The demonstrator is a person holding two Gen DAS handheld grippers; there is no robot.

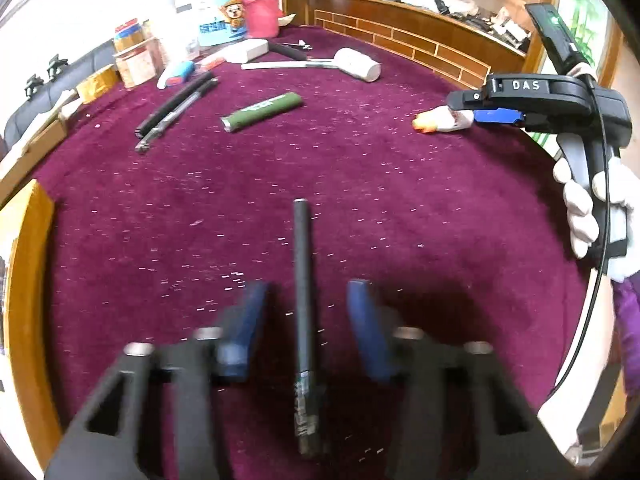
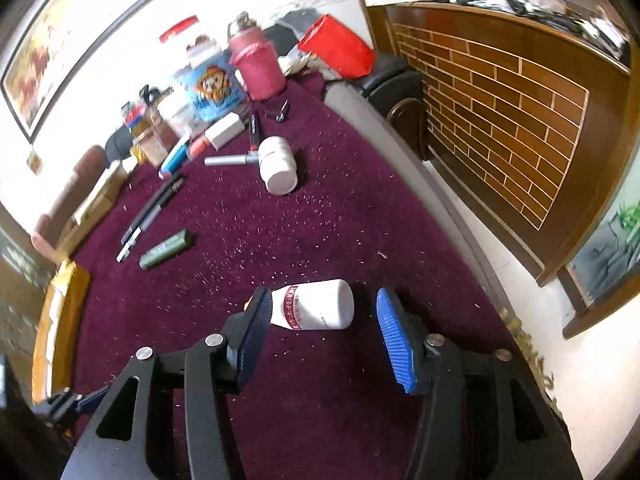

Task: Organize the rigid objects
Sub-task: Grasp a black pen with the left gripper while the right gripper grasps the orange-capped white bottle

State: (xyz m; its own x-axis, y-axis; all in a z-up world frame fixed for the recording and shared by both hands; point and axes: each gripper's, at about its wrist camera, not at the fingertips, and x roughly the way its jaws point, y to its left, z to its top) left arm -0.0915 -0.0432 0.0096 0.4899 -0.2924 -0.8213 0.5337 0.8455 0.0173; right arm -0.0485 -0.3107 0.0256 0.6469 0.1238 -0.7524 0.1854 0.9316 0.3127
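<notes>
A dark slim pen (image 1: 302,280) lies on the purple tablecloth (image 1: 400,208), pointing away from me. My left gripper (image 1: 307,286) straddles it, open, with a gap between each blue pad and the pen. A white bottle (image 2: 320,306) with red print and an orange cap lies on its side near the table's right edge. My right gripper (image 2: 324,292) stands open around it; the left pad is right at its neck, the right pad is apart from its base. In the left wrist view the bottle (image 1: 444,120) lies under the right gripper (image 1: 472,110).
Further back lie a green cylinder (image 1: 262,112), two black pens (image 1: 176,108) and a white mallet (image 1: 356,64). Boxes, a blue bag and a pink flask (image 1: 260,8) crowd the far edge. A wooden counter (image 2: 520,100) stands right of the table. A white-gloved hand (image 1: 580,216) holds the right gripper.
</notes>
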